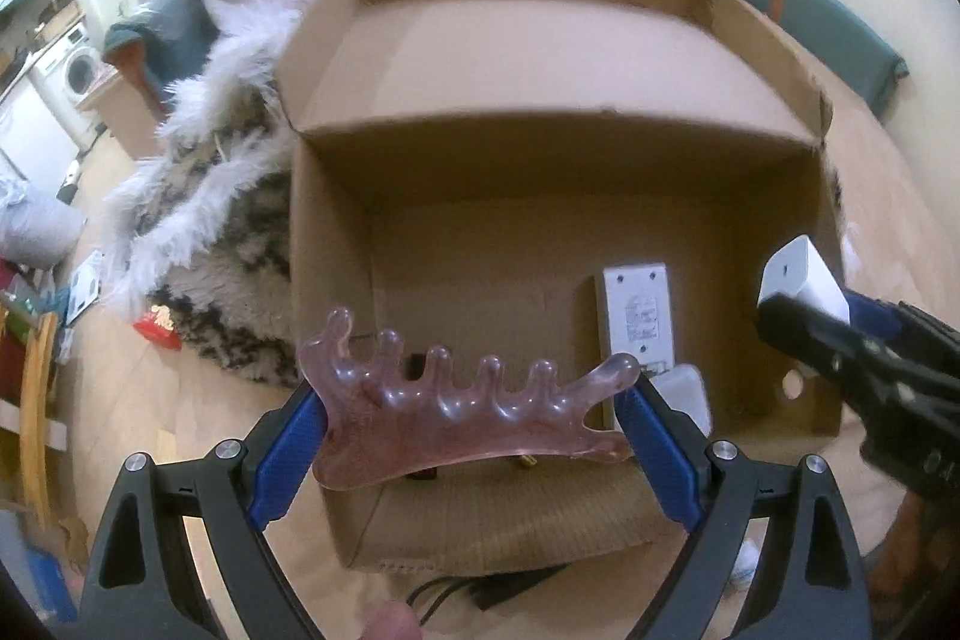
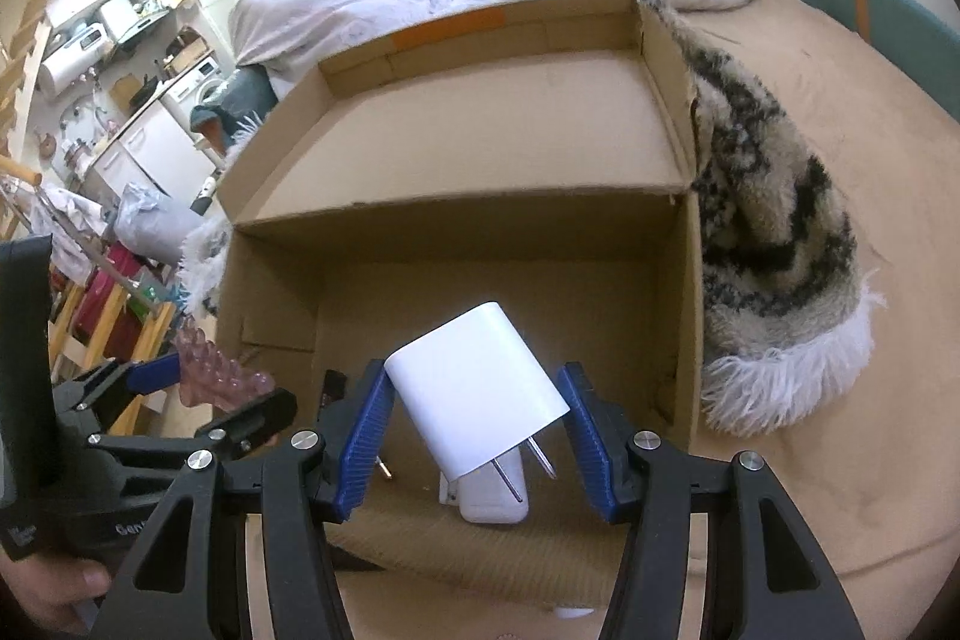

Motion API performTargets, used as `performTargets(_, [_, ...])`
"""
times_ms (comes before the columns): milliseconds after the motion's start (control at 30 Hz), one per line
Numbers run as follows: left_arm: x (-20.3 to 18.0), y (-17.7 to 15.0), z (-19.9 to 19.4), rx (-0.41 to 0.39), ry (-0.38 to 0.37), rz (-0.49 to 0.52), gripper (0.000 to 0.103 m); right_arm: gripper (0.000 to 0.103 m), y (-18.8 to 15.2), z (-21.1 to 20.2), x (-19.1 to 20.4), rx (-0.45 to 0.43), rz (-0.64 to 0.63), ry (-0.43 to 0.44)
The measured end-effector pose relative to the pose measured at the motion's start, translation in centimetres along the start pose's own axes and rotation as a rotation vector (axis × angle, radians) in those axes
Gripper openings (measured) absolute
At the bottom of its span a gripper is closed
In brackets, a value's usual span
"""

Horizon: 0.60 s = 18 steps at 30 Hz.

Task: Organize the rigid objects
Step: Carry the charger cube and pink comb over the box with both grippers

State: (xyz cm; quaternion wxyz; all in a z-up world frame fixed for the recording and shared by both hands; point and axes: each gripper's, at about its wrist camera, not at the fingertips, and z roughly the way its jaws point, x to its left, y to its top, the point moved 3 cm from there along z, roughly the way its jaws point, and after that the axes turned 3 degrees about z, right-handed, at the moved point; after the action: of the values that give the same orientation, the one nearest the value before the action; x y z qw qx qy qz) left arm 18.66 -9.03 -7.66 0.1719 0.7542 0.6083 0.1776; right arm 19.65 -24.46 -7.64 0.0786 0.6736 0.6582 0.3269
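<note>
The left tongs [image 1: 474, 436] are squeezing a pink comb [image 1: 468, 409] and the right tongs [image 2: 477, 430] seem to pinch a white charger plug [image 2: 477, 382], though its right side may not touch the pad. Both are held tipped down just over the near edge of the open cardboard box [image 1: 558, 148]. I think it is best to lower each thing close to the box floor before letting go, and to drop them beside the white things [image 2: 492, 502] already lying below the plug, not on top.
</note>
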Motion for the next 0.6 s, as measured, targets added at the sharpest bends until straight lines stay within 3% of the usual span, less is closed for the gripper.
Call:
performTargets(133, [0.0, -0.6, 1.4, 0.018, -0.022, -0.007, 0.092, 0.059, -1.6, 1.4, -0.3, 0.051, 0.01, -0.002])
performTargets(333, [-0.7, -0.7, 2.2, 0.009, -0.053, 0.004, 0.092, 0.059, -1.2, 3.0, -0.8, 0.077, 0.026, -0.005])
performTargets(600, [-1.0, -0.8, 3.1, 0.024, -0.037, 0.028, 0.092, 0.06, -1.4, 4.5, -1.0, 0.112, 0.044, -0.019])
